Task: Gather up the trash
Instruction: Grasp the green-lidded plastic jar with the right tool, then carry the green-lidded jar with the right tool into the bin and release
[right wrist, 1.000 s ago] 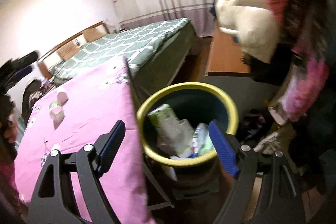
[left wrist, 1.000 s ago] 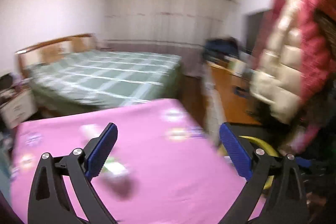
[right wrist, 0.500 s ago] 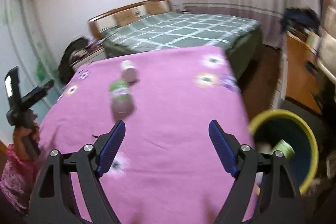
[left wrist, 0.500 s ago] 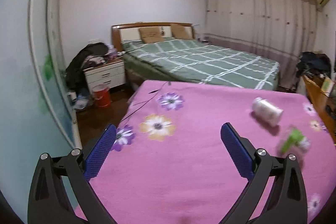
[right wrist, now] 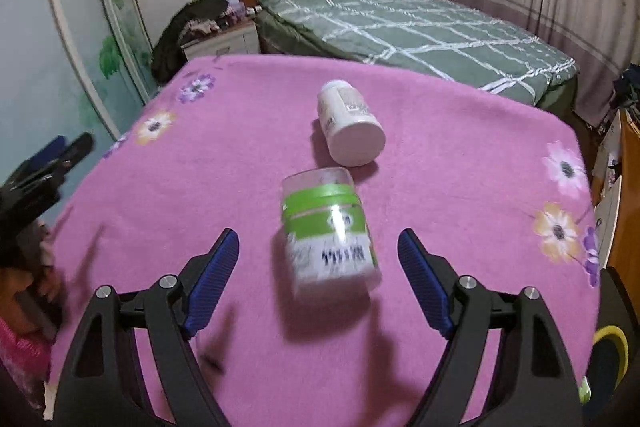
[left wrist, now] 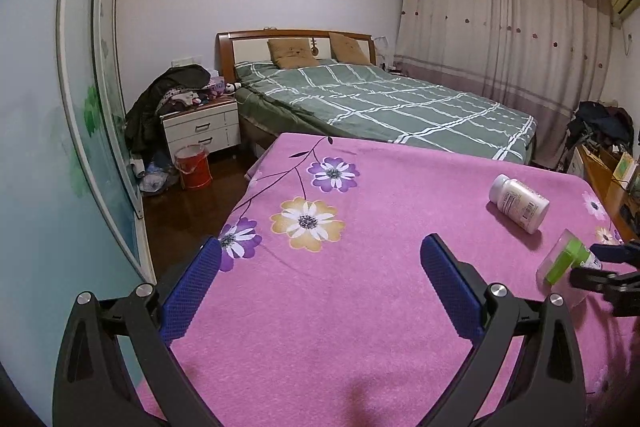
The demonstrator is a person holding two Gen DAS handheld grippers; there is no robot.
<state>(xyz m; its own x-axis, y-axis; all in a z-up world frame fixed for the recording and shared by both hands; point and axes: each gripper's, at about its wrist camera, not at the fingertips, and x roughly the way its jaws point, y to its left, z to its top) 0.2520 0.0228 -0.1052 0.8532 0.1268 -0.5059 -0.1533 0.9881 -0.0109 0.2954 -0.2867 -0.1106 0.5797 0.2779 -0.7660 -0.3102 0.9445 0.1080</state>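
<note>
Pink floral tabletop [left wrist: 360, 307] fills both views. Your left gripper [left wrist: 320, 291] hovers level over bare cloth, fingers wide apart and empty. Your right gripper [right wrist: 318, 279] tilts down, fingers spread, empty, flanking the jar [right wrist: 328, 227] lying beside the bottle [right wrist: 350, 125].

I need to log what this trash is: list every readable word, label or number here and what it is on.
None can be quoted.
White bottle: barcode and small print, too small to read.
Green-banded clear jar: dark characters on its label, motion-blurred, unreadable.
Pink flowered cloth: no text.
</note>
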